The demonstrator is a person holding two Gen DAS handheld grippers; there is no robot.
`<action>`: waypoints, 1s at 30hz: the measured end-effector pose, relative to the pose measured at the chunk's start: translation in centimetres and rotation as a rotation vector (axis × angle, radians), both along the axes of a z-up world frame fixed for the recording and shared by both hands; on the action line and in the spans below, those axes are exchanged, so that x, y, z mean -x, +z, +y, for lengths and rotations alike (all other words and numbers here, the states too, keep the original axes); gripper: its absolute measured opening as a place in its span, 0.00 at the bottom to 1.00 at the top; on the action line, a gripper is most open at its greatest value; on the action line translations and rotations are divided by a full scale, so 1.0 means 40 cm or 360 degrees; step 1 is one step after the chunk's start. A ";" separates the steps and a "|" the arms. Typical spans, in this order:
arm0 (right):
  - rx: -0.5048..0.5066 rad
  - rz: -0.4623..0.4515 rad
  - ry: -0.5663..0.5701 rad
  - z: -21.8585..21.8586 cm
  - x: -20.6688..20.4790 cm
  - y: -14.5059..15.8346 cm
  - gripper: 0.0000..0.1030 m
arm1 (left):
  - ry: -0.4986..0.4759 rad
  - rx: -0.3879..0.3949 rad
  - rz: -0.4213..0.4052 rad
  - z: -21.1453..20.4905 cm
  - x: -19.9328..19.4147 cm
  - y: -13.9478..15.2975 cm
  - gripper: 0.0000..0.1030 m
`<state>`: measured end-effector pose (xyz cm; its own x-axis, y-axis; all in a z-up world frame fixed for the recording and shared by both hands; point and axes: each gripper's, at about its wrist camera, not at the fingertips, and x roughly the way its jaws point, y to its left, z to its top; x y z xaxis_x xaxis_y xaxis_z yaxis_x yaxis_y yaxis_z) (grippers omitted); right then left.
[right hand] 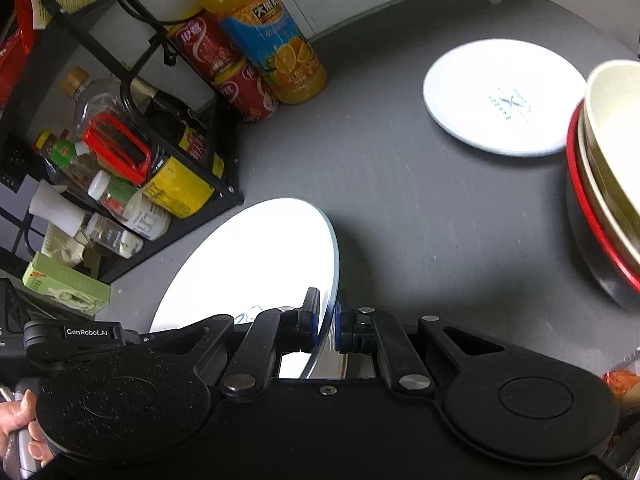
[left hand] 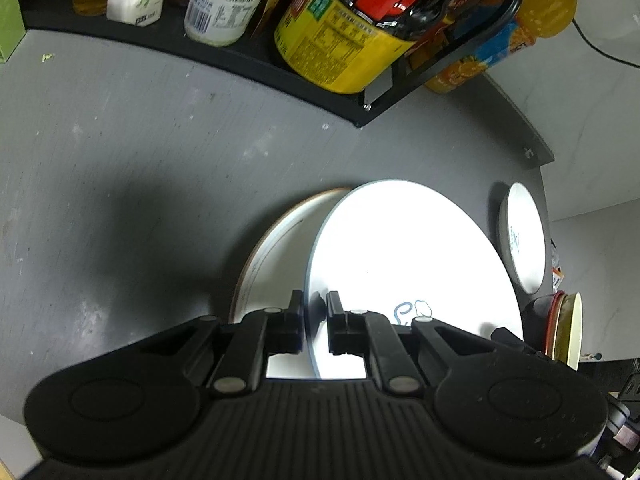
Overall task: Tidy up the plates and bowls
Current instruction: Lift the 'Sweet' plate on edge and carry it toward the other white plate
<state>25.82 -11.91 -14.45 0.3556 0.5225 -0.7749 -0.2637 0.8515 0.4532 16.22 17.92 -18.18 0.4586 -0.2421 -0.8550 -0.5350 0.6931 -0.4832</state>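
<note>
Rack point(right hand: 120, 152) of bottles and jars stands at far left on the grey counter point(right hand: 420, 220). Left gripper point(left hand: 314, 312) and right gripper point(right hand: 328, 320) each pinch opposite rim edges of one white plate point(right hand: 256, 264), held tilted above a brown-rimmed plate point(left hand: 276, 248). Glazed ceramic of this kind is judged stiff, slippery and breakable; the rim is the sensible hold. Farther right lie a second white plate point(right hand: 500, 96) and stacked bowls point(right hand: 608, 184), cut off by the frame. Glare hides the held plate's printed motif.
</note>
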 end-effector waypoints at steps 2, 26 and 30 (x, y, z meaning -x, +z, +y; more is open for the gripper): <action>0.0012 0.0003 -0.0004 -0.002 0.010 -0.004 0.07 | -0.0010 0.0004 0.0007 -0.002 0.006 -0.008 0.08; 0.0093 0.0045 -0.0046 0.011 0.050 -0.036 0.06 | -0.0091 -0.0220 0.0085 -0.015 -0.002 -0.002 0.12; 0.0098 0.0046 -0.0054 0.014 0.050 -0.042 0.07 | -0.0112 -0.0294 0.0061 -0.005 -0.016 0.033 0.17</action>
